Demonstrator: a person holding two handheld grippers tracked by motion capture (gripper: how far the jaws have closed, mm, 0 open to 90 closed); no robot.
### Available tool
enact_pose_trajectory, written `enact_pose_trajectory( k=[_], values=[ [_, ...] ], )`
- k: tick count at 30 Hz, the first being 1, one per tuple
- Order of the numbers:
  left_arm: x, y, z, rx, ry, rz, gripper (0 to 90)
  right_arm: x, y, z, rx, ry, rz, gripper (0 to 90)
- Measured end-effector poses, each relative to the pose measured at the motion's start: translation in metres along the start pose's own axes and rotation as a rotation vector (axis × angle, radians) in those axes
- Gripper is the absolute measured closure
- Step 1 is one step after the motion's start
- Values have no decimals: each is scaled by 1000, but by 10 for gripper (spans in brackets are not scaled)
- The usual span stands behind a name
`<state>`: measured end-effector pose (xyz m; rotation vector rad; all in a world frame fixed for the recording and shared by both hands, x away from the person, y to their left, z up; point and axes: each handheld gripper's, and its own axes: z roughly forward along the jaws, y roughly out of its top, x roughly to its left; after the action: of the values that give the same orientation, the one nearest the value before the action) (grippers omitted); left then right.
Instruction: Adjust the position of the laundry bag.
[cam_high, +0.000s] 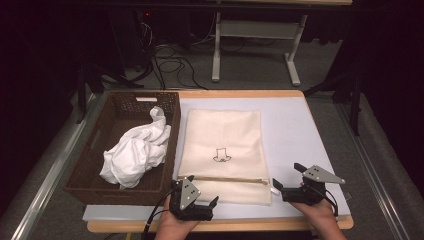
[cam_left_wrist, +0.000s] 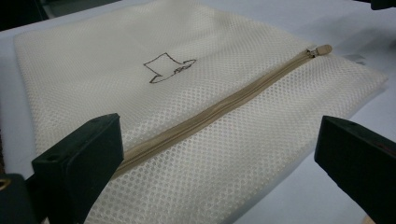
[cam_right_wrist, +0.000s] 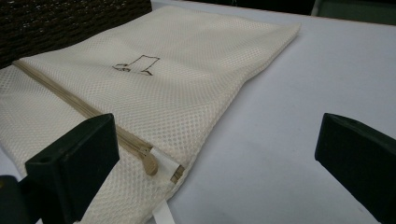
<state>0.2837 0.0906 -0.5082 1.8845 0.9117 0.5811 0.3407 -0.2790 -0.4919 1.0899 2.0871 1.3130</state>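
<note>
Presently: left gripper (cam_high: 196, 201) and right gripper (cam_high: 287, 185), both with jaws spread and empty, at the near corners of a cream mesh laundry bag (cam_high: 223, 150) lying flat, zipped, on the table (cam_high: 295, 125), beside a wicker basket (cam_high: 95, 172) holding white cloth (cam_high: 136, 150).

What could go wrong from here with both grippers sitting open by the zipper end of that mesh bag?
The zipper pull is small and lies flat on the mesh bag, so the open right gripper may pinch mesh or the white tag instead. If the open left gripper doesn't pin the near edge, the bag may slide or bunch along the zipper. The basket stands close beside that gripper, so a knock looks possible.
</note>
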Motion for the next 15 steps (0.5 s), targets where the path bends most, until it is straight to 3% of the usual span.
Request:
enact_pose_trajectory(
  k=[4, 10, 15],
  values=[
    [-1, 0, 2, 6, -4, 5, 21, 0, 0, 0, 1, 4, -15, 1],
    [2, -3, 5, 19, -21, -11, 26, -3, 0, 0, -9, 2, 14, 1],
    [0, -2, 4, 14, -28, -4, 30, -3, 0, 1, -3, -4, 7, 1]
  ],
)
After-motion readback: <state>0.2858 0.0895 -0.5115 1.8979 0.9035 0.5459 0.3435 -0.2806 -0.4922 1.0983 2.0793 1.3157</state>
